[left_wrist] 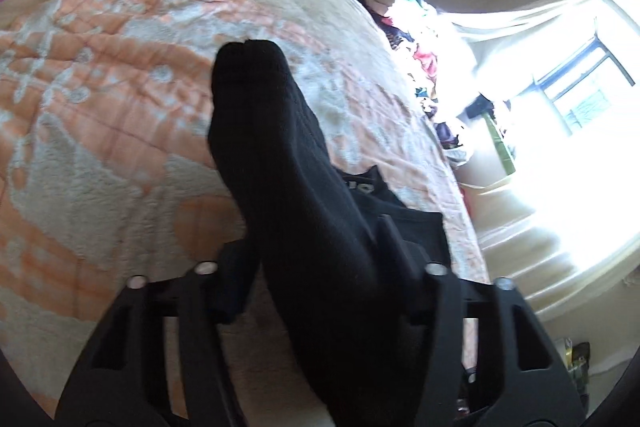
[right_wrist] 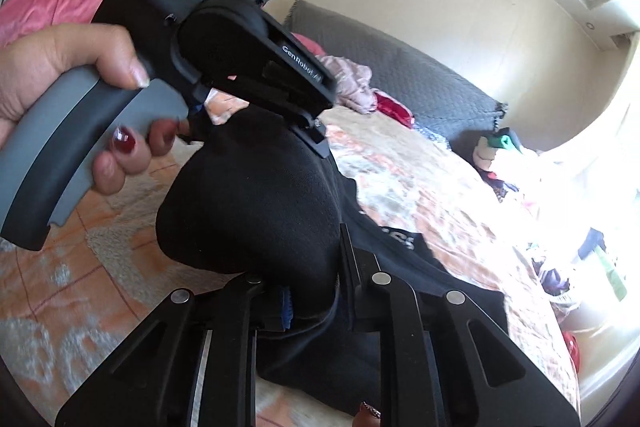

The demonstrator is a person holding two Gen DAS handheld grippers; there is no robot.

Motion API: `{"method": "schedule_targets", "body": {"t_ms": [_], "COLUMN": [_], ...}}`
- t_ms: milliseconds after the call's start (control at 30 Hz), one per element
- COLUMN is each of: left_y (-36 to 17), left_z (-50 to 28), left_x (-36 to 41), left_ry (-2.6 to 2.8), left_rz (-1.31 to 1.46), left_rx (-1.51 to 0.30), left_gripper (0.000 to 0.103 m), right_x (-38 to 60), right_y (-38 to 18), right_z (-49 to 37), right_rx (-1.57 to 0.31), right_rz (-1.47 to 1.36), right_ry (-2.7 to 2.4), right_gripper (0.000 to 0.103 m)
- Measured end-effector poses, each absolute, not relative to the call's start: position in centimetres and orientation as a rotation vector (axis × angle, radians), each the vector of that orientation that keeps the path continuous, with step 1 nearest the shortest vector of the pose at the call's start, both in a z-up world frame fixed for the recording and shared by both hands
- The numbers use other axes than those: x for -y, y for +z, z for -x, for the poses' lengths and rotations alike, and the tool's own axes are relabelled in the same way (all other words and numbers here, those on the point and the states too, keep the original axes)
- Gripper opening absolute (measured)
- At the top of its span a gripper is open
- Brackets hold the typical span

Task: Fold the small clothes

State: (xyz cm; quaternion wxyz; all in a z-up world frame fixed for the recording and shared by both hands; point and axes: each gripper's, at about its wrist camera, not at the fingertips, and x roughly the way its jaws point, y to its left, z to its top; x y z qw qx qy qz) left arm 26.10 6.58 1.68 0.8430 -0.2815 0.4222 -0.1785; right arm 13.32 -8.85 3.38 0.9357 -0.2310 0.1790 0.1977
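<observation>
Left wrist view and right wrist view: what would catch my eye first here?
A black sock dominates both views, held up over the orange and cream bedspread. The left tool and the right tool each pinch it. In the right wrist view a hand with red-painted nails holds the left tool's grey handle, upper left.
</observation>
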Motion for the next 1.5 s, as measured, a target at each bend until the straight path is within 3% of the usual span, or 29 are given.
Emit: {"method": "schedule_targets", "body": {"t_ms": [67, 200, 833, 1167, 1433, 1500], "left_y": [2.5, 4.3, 5.1, 2.2, 0.4, 0.0], "left_z": [-26.3, -26.2, -28.6, -30.5, -31.1, -31.3], "left_x": [-4.9, -1.3, 11.9, 15.8, 18.0, 18.3], "left_ry": [-0.387, -0.403, -0.418, -0.4, -0.402, -0.401], "left_rz": [0.583, 0.508, 0.303, 0.253, 0.229, 0.23], "left_rx": [-0.89, -0.875, -0.958, -1.059, -1.101, -1.11], "left_gripper": [0.022, 0.017, 0.017, 0.017, 0.023, 0.028], "right_x": [10.0, 12.7, 24.1, 28.4, 30.4, 30.5], "right_y": [3.7, 4.3, 4.2, 2.4, 0.6, 0.4], "right_z": [-13.3, -13.5, -13.2, -15.6, -15.6, -15.1], "right_rx": [-0.376, -0.4, -0.493, -0.669, -0.735, -0.742], "right_rz": [0.437, 0.346, -0.132, -0.463, -0.656, -0.683], "right_ry": [0.393, 0.372, 0.293, 0.289, 0.294, 0.292], "right_gripper": [0.016, 0.016, 0.015, 0.015, 0.016, 0.016]}}
